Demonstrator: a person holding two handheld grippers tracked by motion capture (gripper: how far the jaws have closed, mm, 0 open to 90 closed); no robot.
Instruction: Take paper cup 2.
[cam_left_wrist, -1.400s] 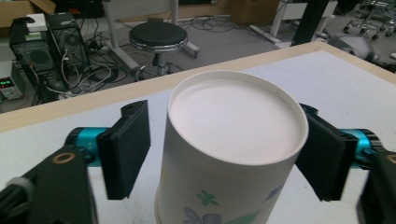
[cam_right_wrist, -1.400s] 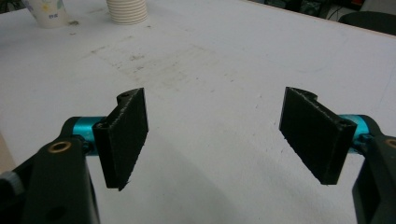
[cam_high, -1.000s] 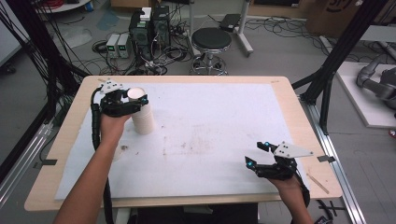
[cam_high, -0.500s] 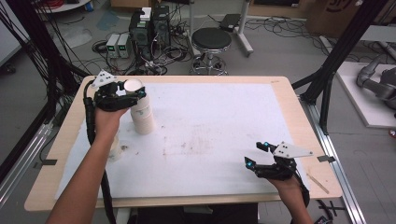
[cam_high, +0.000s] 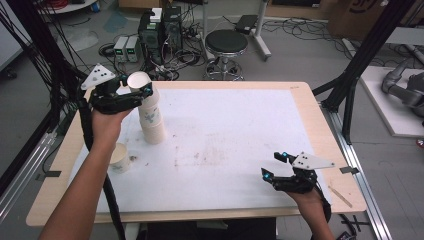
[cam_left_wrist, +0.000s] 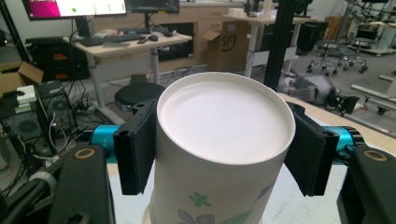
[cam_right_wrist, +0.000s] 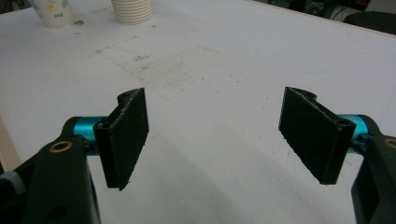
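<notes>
A stack of upside-down paper cups (cam_high: 154, 127) stands on the white table (cam_high: 235, 130) at the left. My left gripper (cam_high: 136, 92) is shut on the top cup (cam_high: 141, 80), which is raised and tilted above the rest of the stack. In the left gripper view both black jaws press the sides of this cup (cam_left_wrist: 224, 116), held by the left gripper (cam_left_wrist: 223, 156). A single upright cup (cam_high: 120, 157) with a flower print stands near the left forearm. My right gripper (cam_high: 274, 165) rests open at the front right with nothing between its jaws; the right gripper (cam_right_wrist: 217, 133) faces the stack (cam_right_wrist: 132, 10) and the single cup (cam_right_wrist: 52, 11).
The table top bears faint smudges (cam_high: 200, 155) in the middle. A small wooden stick (cam_high: 343, 196) lies on the right border. Behind the table stand a black stool (cam_high: 226, 45) and computer boxes with cables (cam_high: 160, 30). Black frame posts (cam_high: 350, 85) rise at both sides.
My left gripper has risen and shifted left with the top cup, drawing it up off the stack. The single upright cup has come into view beside the forearm. The right gripper has stayed still.
</notes>
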